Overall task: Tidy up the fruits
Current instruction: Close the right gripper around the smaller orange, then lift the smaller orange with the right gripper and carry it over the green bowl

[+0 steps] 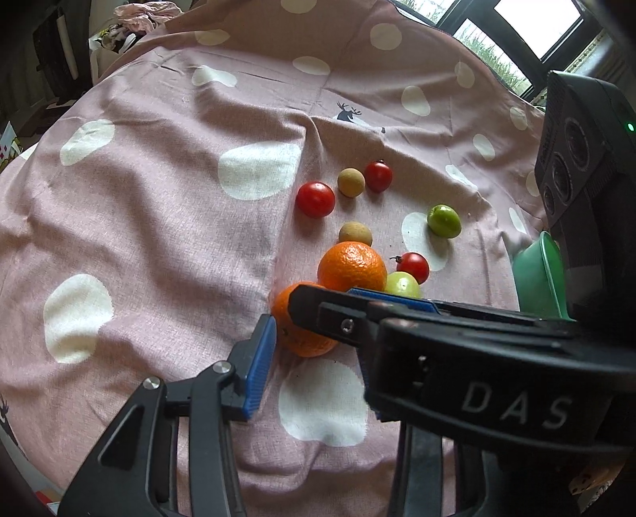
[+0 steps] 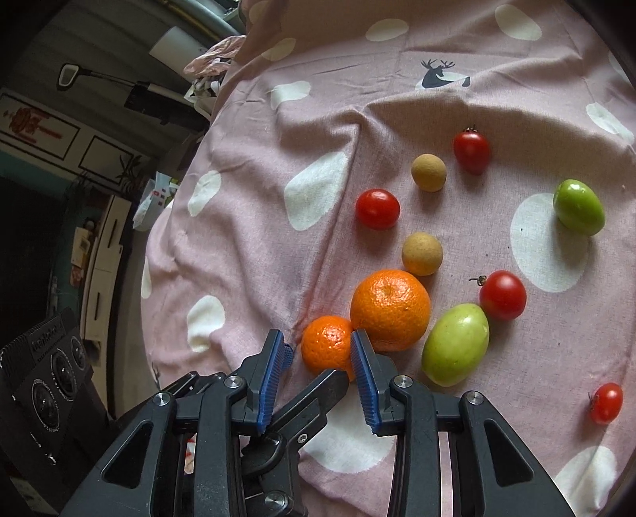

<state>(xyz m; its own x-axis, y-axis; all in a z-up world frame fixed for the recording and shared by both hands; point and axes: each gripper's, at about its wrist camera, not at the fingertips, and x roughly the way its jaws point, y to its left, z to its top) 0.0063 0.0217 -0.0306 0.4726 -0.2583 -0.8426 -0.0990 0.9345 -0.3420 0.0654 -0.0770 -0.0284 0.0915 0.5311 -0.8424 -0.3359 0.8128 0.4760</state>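
Fruits lie on a pink spotted cloth (image 2: 258, 222). A small orange (image 2: 328, 346) touches a big orange (image 2: 390, 309). Beside them are a large green fruit (image 2: 455, 344), a small green fruit (image 2: 579, 206), two tan round fruits (image 2: 422, 253) and several cherry tomatoes (image 2: 377, 208). My right gripper (image 2: 322, 354) is open, its blue pads either side of the small orange's near edge. In the left wrist view my left gripper (image 1: 310, 318) is open around the small orange (image 1: 302, 330); the right gripper's arm (image 1: 457, 338) crosses over its right finger.
A green bowl (image 1: 540, 274) stands at the cloth's right edge in the left wrist view. The cloth's left edge drops off toward a dim room with cabinets (image 2: 99, 254). Windows (image 1: 516, 28) are at the far right.
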